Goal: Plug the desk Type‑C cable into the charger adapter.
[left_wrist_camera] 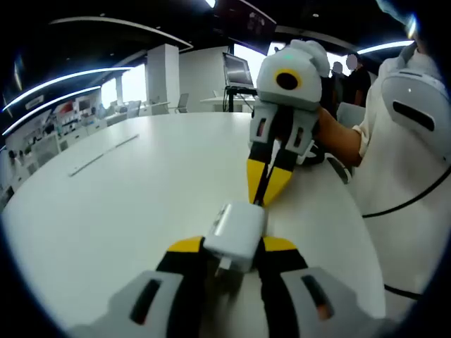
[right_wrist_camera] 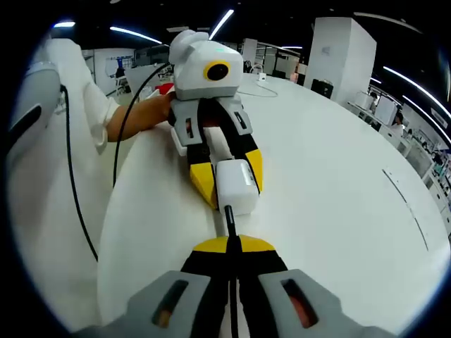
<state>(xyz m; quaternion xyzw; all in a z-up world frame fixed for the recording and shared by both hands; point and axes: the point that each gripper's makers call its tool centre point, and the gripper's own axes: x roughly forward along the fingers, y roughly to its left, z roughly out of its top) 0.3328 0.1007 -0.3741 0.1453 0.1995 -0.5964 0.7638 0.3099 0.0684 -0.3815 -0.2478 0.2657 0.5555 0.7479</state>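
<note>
- The left gripper (left_wrist_camera: 232,246) is clamping the white charger adapter (left_wrist_camera: 236,232) between its fingers, holding it just above the white worktop (left_wrist_camera: 127,197).
- The right gripper (right_wrist_camera: 231,246) is pinching the dark Type-C cable (right_wrist_camera: 230,224) with its fingers nearly together, the plug end meeting the adapter's face.
- In the right gripper view, the adapter (right_wrist_camera: 236,186) is sitting directly ahead, with the cable tip touching it; whether the plug is fully seated cannot be told.
- A risk is showing: if the plug is tilting against the port, pushing could bend it or make it skid off the face.
- The adapter could also be twisting in the left grip under the push, since the fingers are holding only its sides.
- The thin cable may be slipping back through the right fingers (right_wrist_camera: 255,246) instead of driving in.
</note>
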